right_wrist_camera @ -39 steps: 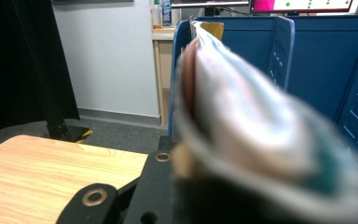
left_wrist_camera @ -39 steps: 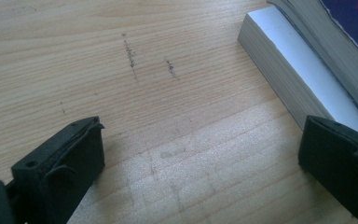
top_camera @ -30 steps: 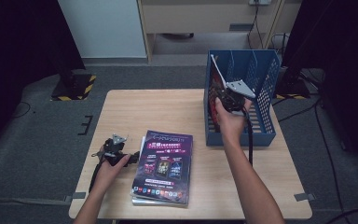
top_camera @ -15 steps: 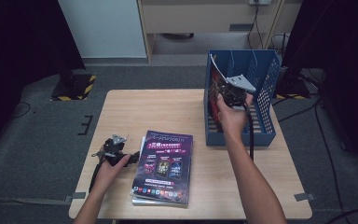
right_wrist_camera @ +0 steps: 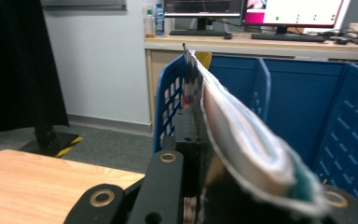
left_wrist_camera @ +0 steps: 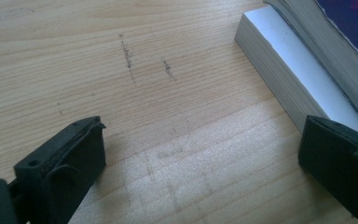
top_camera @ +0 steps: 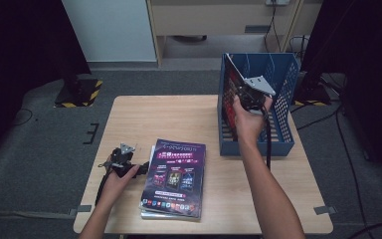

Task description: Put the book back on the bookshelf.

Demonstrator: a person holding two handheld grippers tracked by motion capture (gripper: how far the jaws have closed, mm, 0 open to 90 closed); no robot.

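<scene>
A stack of magazines (top_camera: pixel 176 177) with a purple cover lies on the wooden table (top_camera: pixel 159 117). My left gripper (top_camera: pixel 140 167) rests on the table just left of the stack, open, with bare wood between its jaws (left_wrist_camera: pixel 200 140). The stack's white page edges (left_wrist_camera: pixel 284 70) sit by the right jaw. My right gripper (top_camera: pixel 244 95) is held up at the left wall of the blue file rack (top_camera: pixel 283 74), shut on a magazine (top_camera: pixel 232 73) that stands on edge. In the right gripper view the magazine (right_wrist_camera: pixel 242 140) bows to the right above the pinching jaws (right_wrist_camera: pixel 193 121).
The blue rack stands at the table's back right corner, with upright dividers (right_wrist_camera: pixel 261 88) inside. A cable (top_camera: pixel 267 144) hangs from the right gripper along the forearm. Beyond the table are a cabinet (top_camera: pixel 219 20) and dark curtains.
The right hand has edged slightly up and farther toward the rack with the magazine in its grip. The left gripper and the stack have not moved.
</scene>
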